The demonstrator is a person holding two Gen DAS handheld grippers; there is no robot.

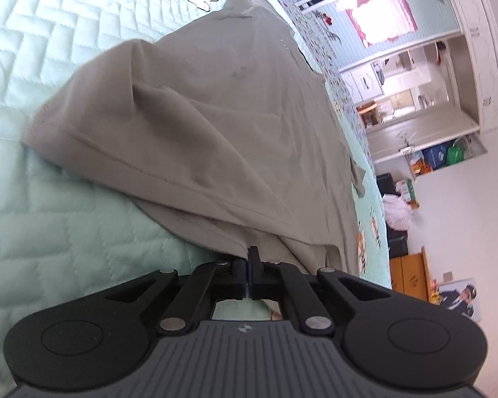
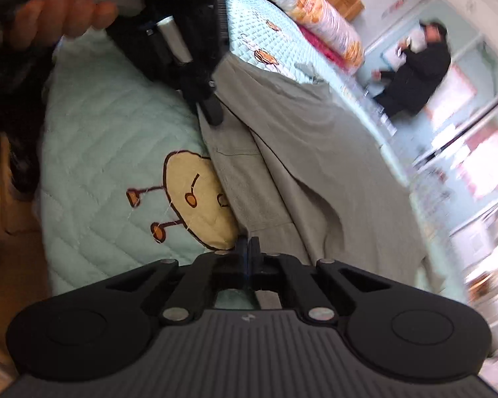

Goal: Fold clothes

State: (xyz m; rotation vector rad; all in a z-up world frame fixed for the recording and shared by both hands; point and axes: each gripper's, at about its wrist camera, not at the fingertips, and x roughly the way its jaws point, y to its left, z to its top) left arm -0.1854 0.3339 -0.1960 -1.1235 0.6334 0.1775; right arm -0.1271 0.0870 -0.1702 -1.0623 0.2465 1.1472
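A grey-green garment (image 1: 215, 116) lies rumpled on a mint quilted bedspread (image 1: 66, 215), one stitched hem folded over towards me. My left gripper (image 1: 249, 255) is shut, its tips pinching the garment's near hem. In the right wrist view the same garment (image 2: 315, 165) stretches away across the bedspread (image 2: 99, 132). My right gripper (image 2: 248, 243) is shut on the garment's near edge, beside a ribbed band. The left gripper (image 2: 212, 112) shows further along that edge, held by a hand (image 2: 66, 13), with its tip down on the cloth.
A yellow cartoon patch (image 2: 196, 199) is sewn into the bedspread by my right gripper. A rolled floral quilt (image 2: 315, 10) lies at the bed's head. A person in dark clothes (image 2: 415, 66) stands beyond the bed. A white wardrobe (image 1: 464, 49) and wooden cabinet (image 1: 408, 275) line the wall.
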